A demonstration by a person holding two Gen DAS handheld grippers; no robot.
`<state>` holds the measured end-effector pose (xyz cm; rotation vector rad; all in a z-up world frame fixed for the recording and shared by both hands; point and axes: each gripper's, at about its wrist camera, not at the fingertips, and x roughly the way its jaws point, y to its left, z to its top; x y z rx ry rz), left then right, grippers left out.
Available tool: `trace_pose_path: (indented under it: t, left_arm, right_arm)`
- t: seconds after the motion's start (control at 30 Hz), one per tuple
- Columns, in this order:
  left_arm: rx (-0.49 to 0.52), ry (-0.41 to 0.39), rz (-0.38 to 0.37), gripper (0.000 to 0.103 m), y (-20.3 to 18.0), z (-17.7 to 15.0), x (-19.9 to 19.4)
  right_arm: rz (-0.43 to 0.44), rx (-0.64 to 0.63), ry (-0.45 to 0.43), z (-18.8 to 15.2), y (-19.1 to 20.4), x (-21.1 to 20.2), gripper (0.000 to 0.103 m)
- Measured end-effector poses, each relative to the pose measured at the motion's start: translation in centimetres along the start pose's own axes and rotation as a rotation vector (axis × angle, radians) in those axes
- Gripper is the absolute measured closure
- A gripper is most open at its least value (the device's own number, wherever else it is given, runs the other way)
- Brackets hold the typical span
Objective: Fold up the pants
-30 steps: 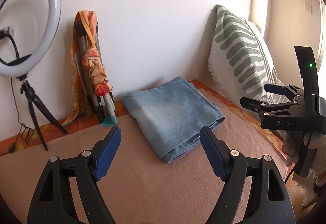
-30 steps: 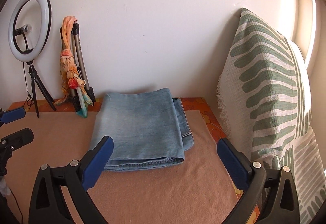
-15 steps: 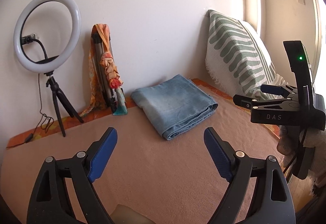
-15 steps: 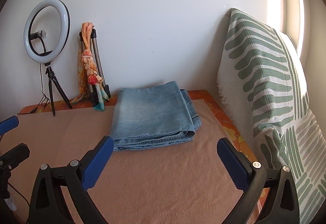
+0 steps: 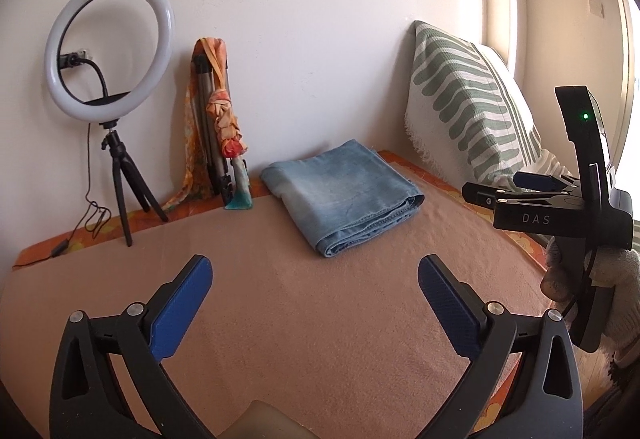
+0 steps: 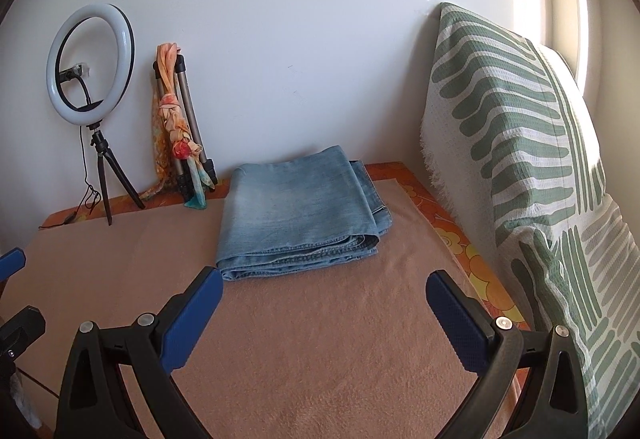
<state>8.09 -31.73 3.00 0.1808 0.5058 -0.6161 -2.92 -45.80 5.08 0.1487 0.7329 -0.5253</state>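
Folded jeans [image 5: 340, 195] lie as a compact stack on the tan blanket [image 5: 300, 319], near the wall, between the folded tripod wrapped in an orange scarf [image 5: 218, 127] and the green-patterned pillow [image 5: 468, 107]. Left gripper [image 5: 314, 293] is above bare blanket with jaws wide apart, holding nothing, well short of the jeans. Right gripper [image 6: 324, 303] likewise has jaws spread and empty, its left pad [image 6: 196, 315] near the stack's front hem without touching; a ring light [image 6: 90, 63] stands at far left.

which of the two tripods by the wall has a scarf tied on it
The folded grey tripod leaning against the wall, next to the jeans. The orange scarf is knotted around it. The small black tripod stands open, holding the ring light.
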Motion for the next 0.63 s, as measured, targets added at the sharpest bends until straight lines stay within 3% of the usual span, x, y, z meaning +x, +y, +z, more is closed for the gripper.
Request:
trace_pose_path:
  t: [0.17,0.63]
  left_arm:
    - [0.020,-0.030,0.035,0.001,0.24,-0.14,-0.40]
    - [0.014,-0.020,0.028,0.001,0.66,-0.19,-0.40]
  right_arm:
    - [0.001,-0.006,0.006,-0.09,0.31,0.24,0.000]
    - [0.015,-0.013,0.005,0.15,0.84,0.41,0.000]
